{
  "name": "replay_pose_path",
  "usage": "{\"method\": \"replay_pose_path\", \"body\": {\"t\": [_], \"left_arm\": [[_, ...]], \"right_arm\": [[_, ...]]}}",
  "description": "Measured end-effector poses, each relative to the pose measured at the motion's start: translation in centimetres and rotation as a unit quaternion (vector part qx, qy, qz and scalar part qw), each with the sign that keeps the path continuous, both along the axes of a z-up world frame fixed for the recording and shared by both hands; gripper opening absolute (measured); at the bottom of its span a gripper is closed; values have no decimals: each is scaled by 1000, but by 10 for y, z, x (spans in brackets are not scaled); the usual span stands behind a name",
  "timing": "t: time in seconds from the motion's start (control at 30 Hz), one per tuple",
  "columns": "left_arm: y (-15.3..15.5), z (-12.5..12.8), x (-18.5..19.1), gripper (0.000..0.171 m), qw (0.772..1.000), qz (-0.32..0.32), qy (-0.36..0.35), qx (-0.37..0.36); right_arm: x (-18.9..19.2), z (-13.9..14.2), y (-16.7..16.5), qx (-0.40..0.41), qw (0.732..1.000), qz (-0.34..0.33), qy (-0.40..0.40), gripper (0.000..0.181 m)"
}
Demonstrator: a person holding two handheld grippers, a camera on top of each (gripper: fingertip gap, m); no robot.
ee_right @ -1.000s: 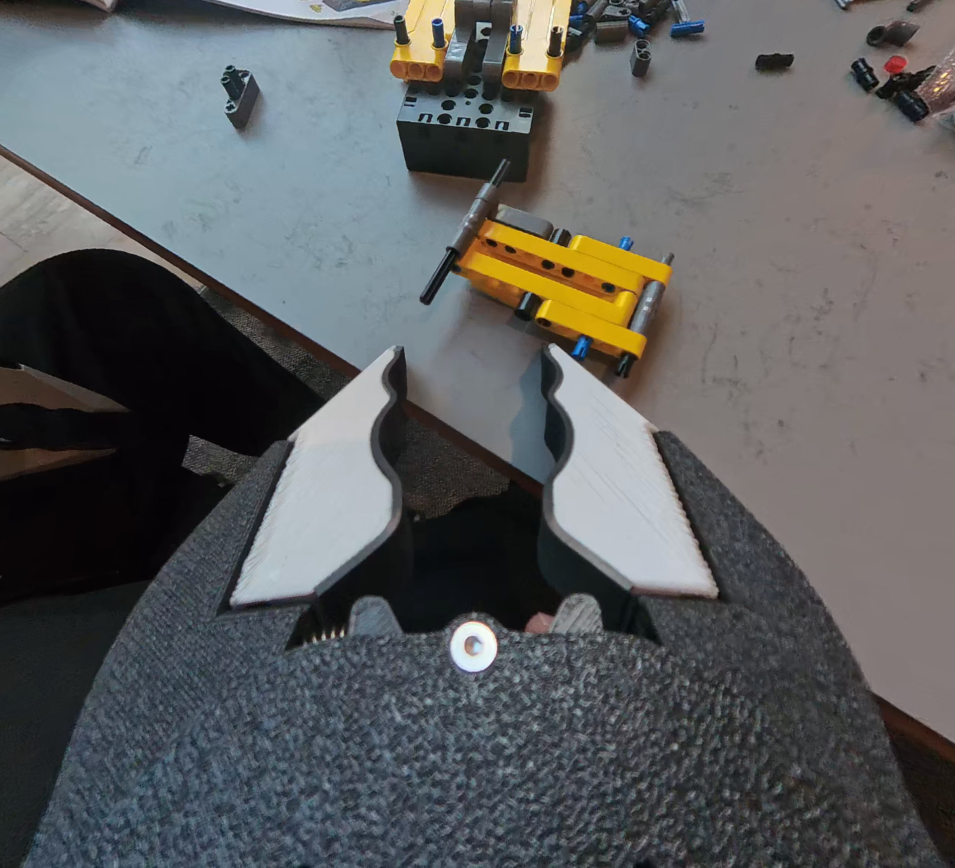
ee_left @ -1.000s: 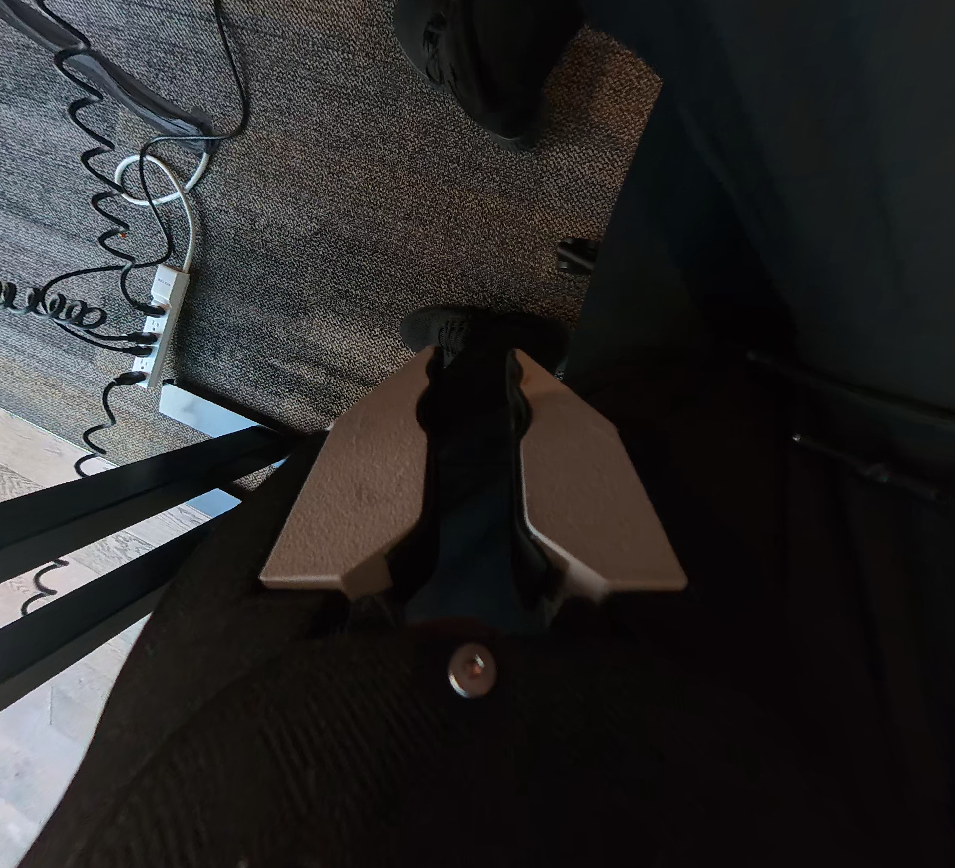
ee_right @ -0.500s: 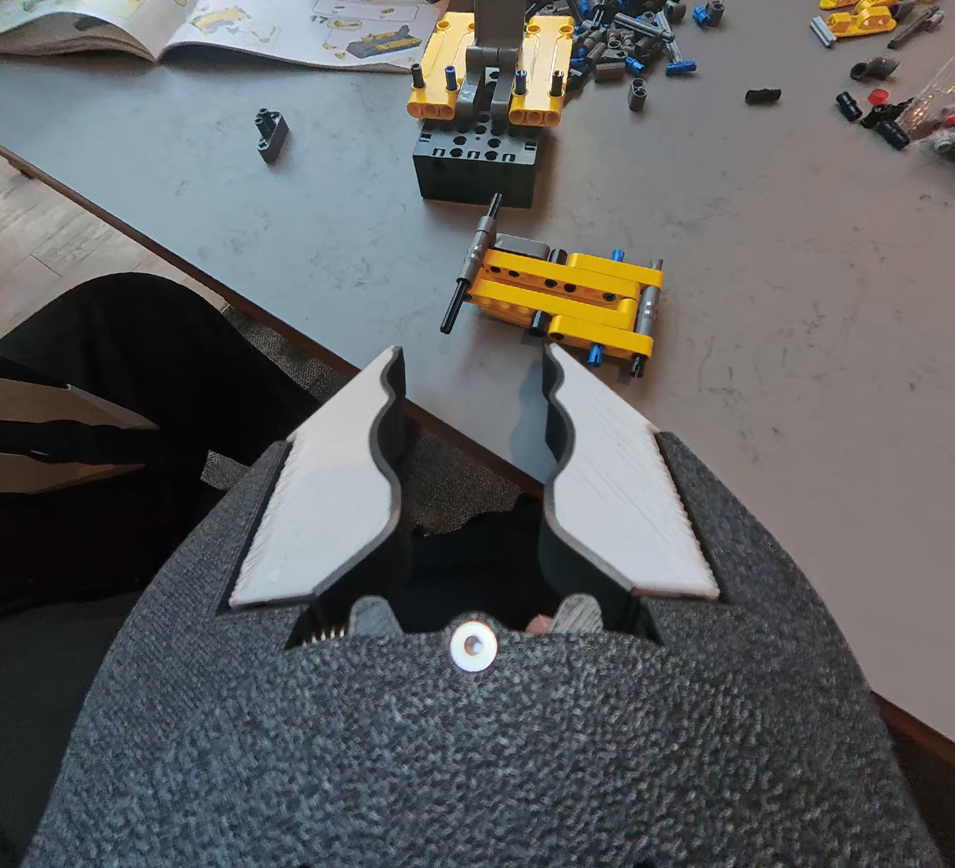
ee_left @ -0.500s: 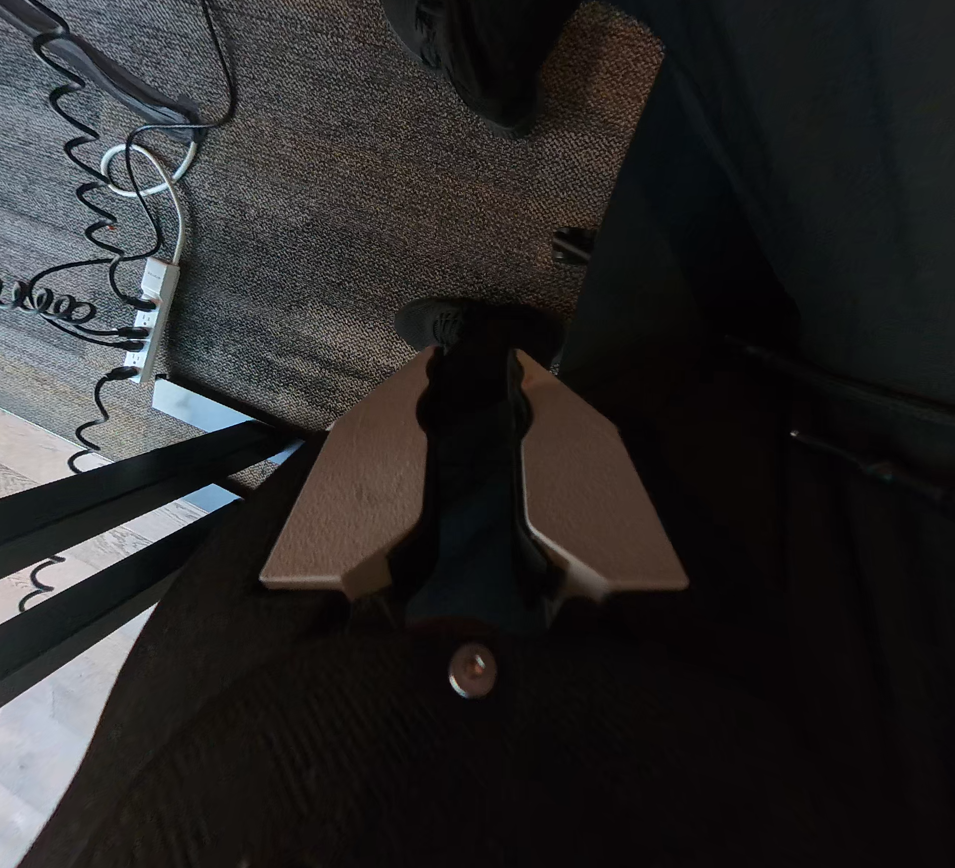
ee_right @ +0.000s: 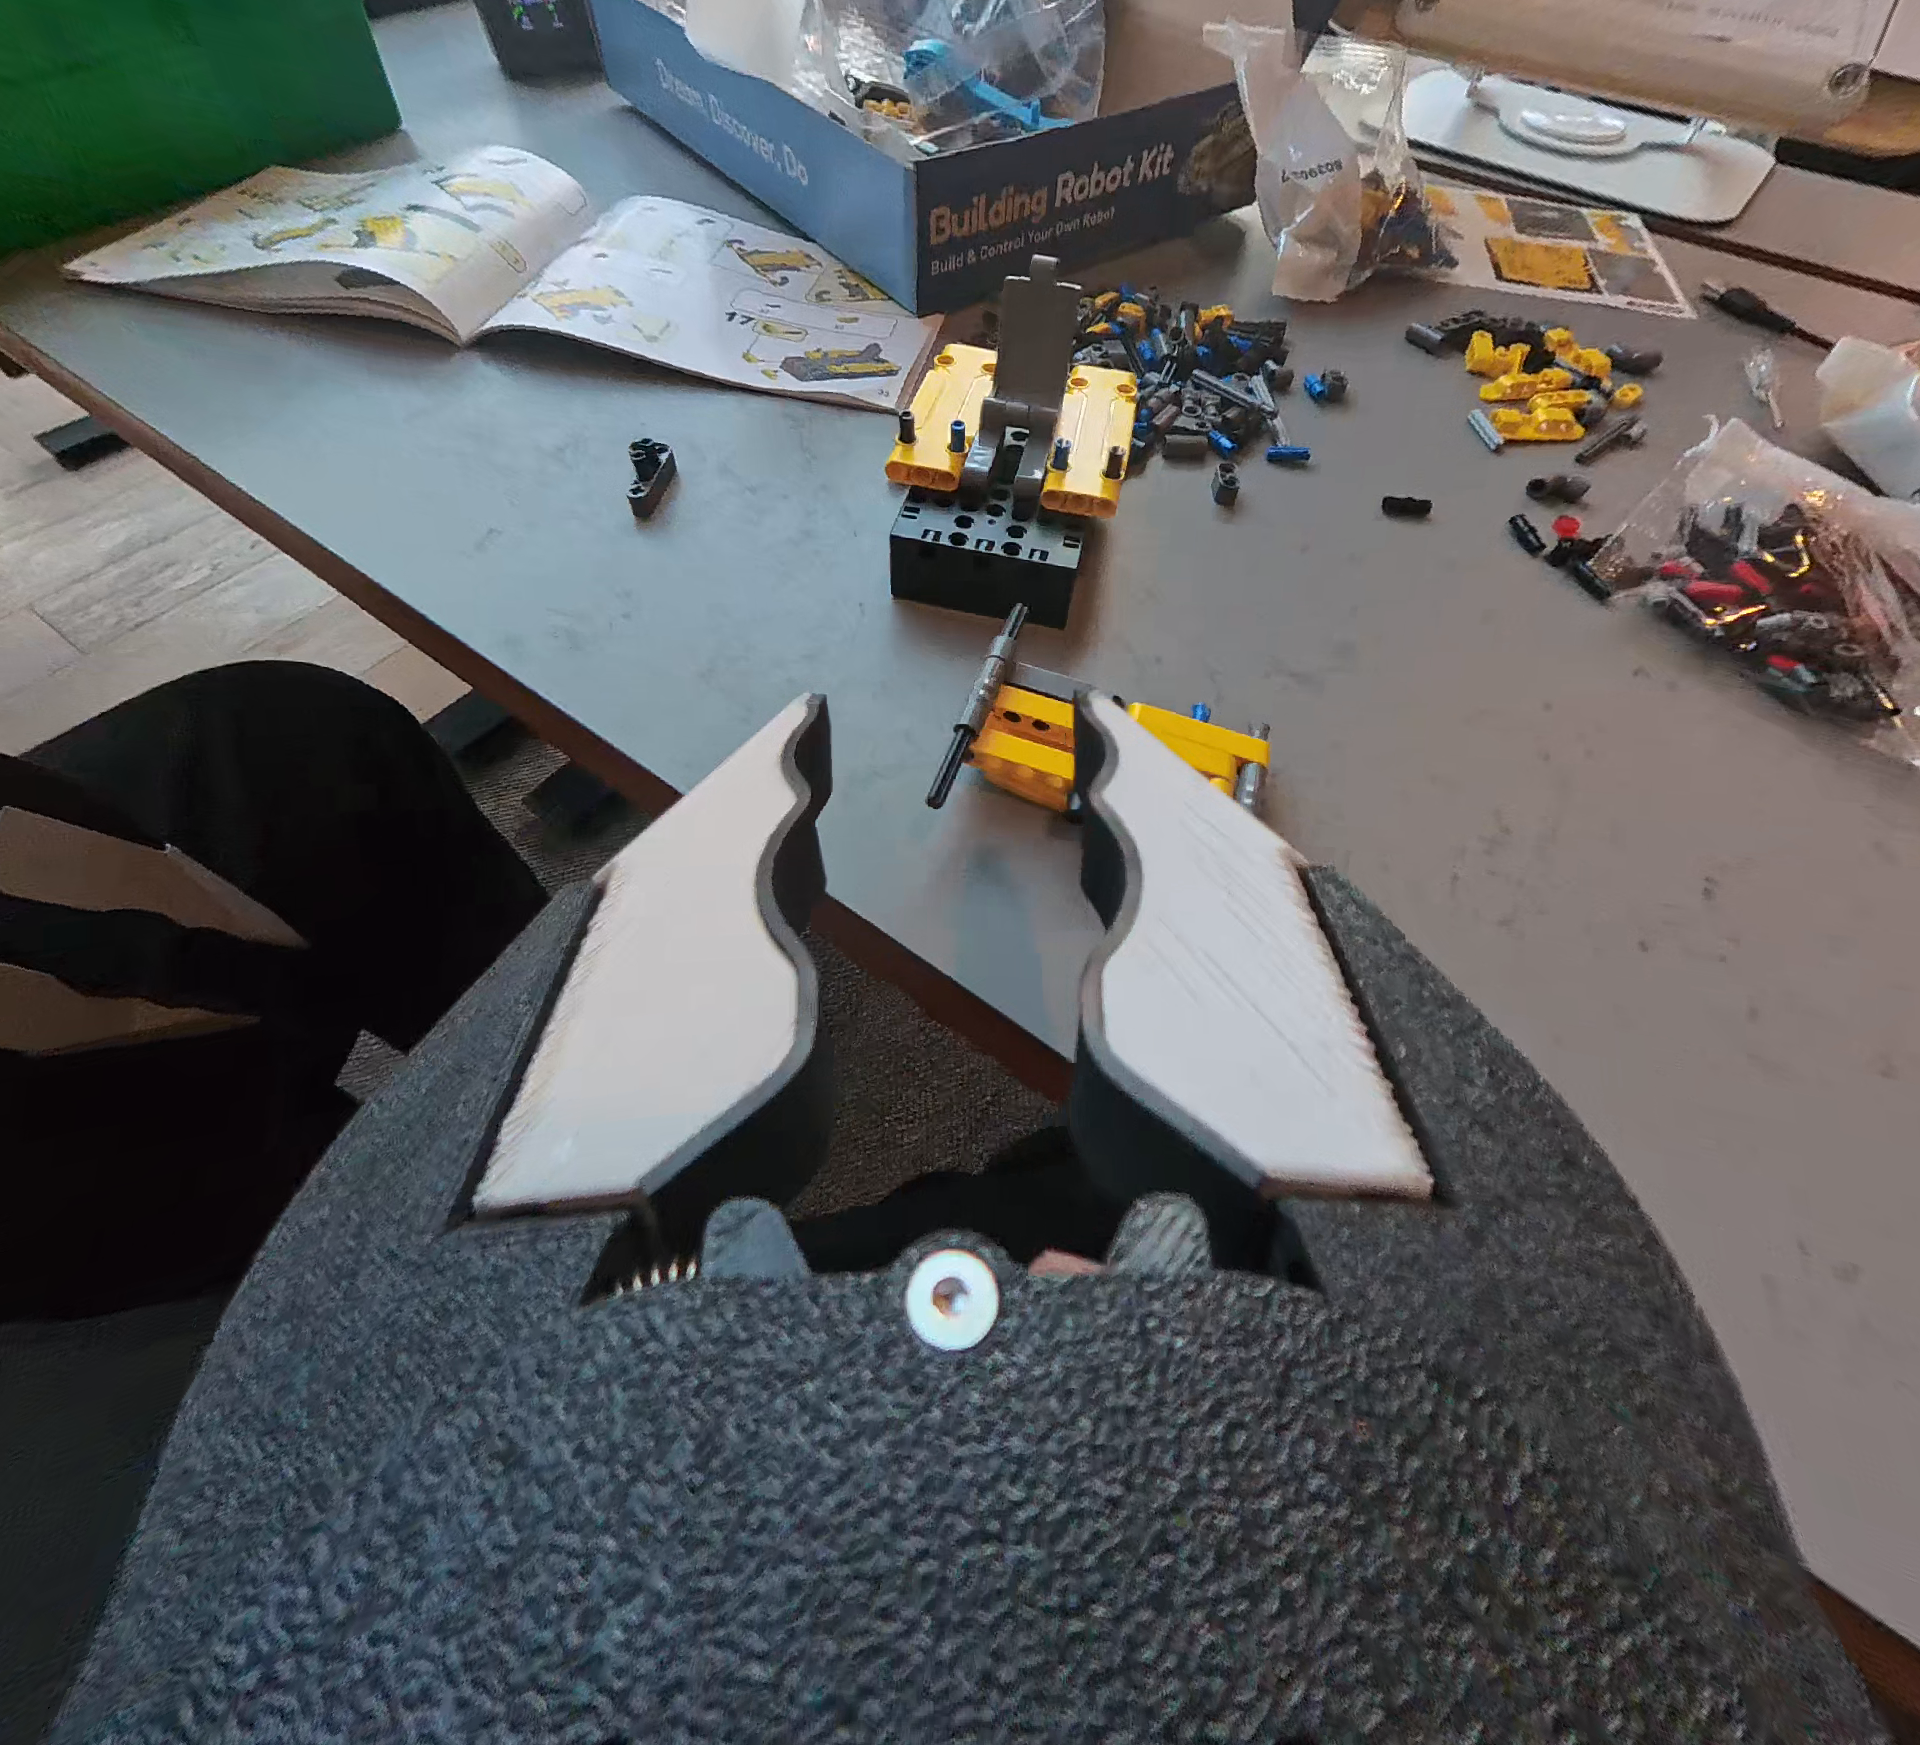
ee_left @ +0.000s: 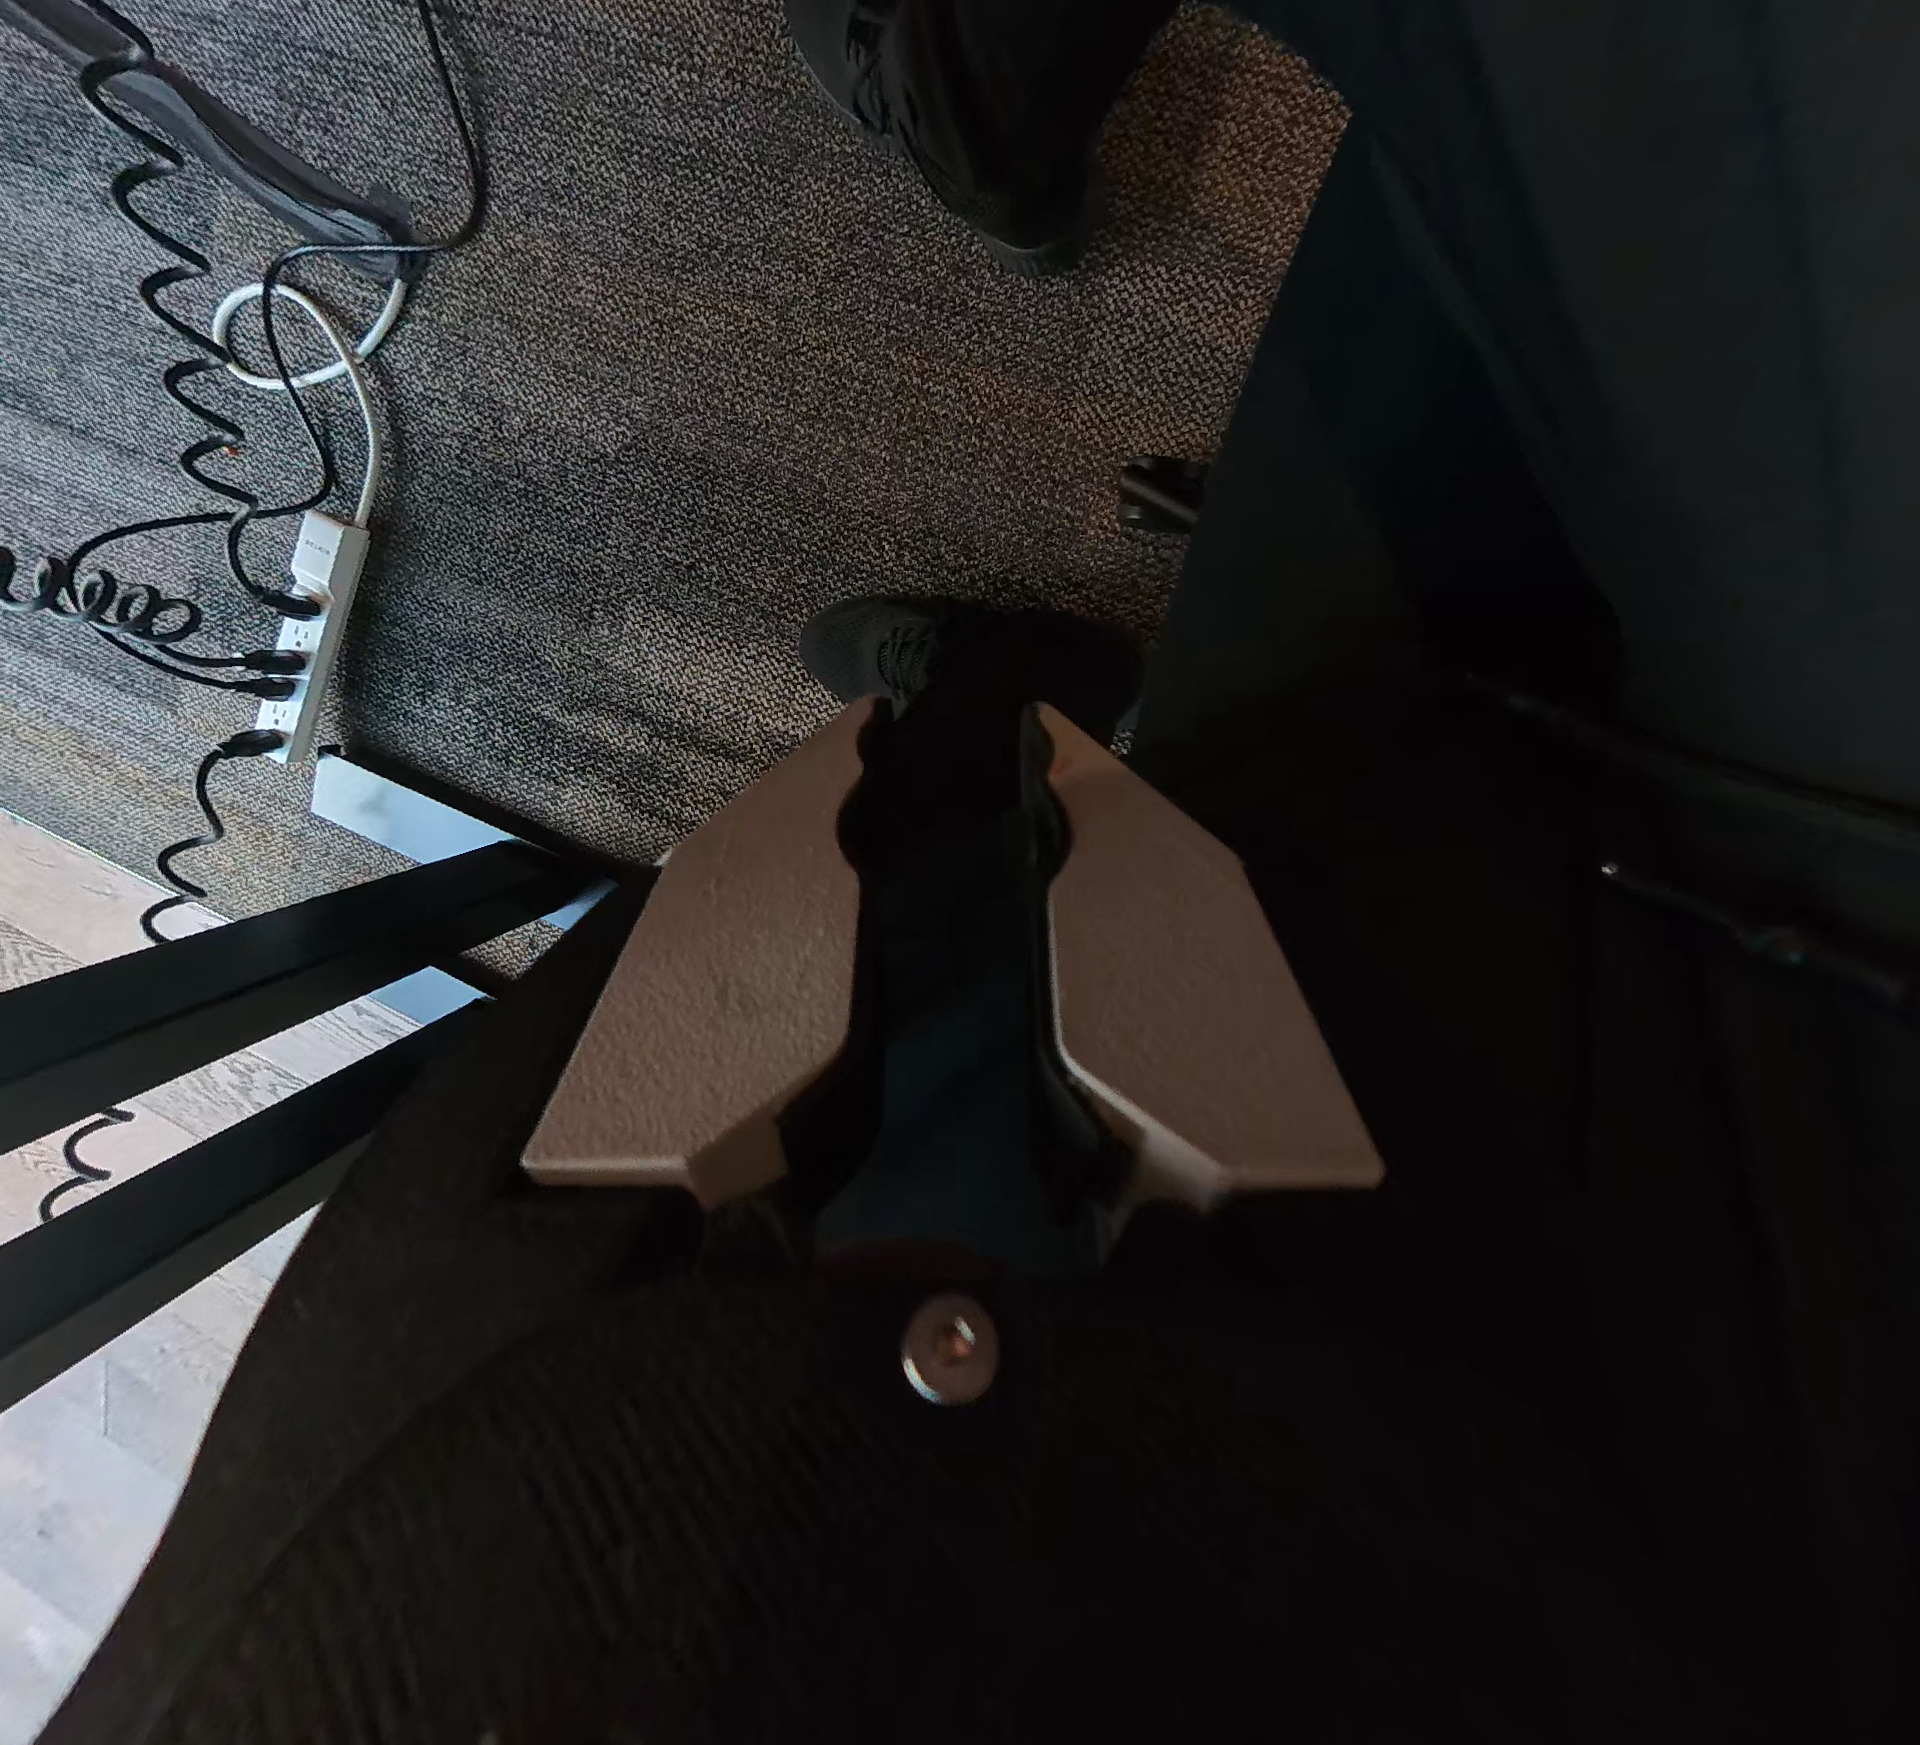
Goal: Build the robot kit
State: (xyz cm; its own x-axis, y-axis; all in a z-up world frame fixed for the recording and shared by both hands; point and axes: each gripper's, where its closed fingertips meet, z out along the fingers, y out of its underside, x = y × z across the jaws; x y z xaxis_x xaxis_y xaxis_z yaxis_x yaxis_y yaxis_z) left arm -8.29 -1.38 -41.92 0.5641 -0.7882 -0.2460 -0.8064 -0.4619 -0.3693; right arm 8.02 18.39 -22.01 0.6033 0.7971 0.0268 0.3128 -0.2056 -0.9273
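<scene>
Down low, the left gripper (ee_left: 951,719) points at the floor while the right gripper (ee_right: 951,719) hovers at the edge of a grey table (ee_right: 1507,864), both empty with fingers spread.

Under the left gripper lie a grey carpet (ee_left: 675,396), a white power strip (ee_left: 312,646) with coiled black cables (ee_left: 177,386), and two dark shoes (ee_left: 925,85). Just beyond the right gripper's tips sits a small yellow brick assembly (ee_right: 1023,745) with a black axle (ee_right: 977,713), partly hidden by the right finger. Farther back stand a yellow-and-black build (ee_right: 1003,469), a heap of loose pieces (ee_right: 1205,386), an open instruction booklet (ee_right: 499,272) and a blue kit box (ee_right: 914,178).
</scene>
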Motion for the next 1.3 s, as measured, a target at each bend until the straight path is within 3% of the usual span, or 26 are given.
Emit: {"method": "replay_pose_path", "body": {"t": [0.13, 0.37, 0.53, 0.7, 0.87, 1.0, 1.1, 1.3], "left_arm": [[1, 3, 1, 22, 1000, 1, -3, 5], [5, 4, 2, 20, 999, -12, 15, 33], [12, 12, 2, 19, 998, -4, -1, 56], [34, 54, 8, 15, 986, 35, -64, 148], [47, 118, 18, 18, 964, 81, -199, 158], [90, 161, 11, 22, 955, 103, -230, 155], [134, 180, 3, 28, 959, 99, -218, 153], [190, 158, -17, 27, 982, 52, -163, 75]], "right_arm": [[10, 0, 13, 18, 999, -45, -7, 66], [30, 16, 26, 20, 991, -120, 59, 69], [14, 18, 27, -42, 987, -87, 126, 69], [15, 23, 36, -31, 987, -99, 122, 68], [5, 53, 15, -7, 986, -50, 158, 68], [3, 58, -5, -5, 988, 2, 154, 68], [9, 55, -7, -11, 988, 30, 153, 68], [13, 43, 7, -5, 986, 119, 119, 70]]}}
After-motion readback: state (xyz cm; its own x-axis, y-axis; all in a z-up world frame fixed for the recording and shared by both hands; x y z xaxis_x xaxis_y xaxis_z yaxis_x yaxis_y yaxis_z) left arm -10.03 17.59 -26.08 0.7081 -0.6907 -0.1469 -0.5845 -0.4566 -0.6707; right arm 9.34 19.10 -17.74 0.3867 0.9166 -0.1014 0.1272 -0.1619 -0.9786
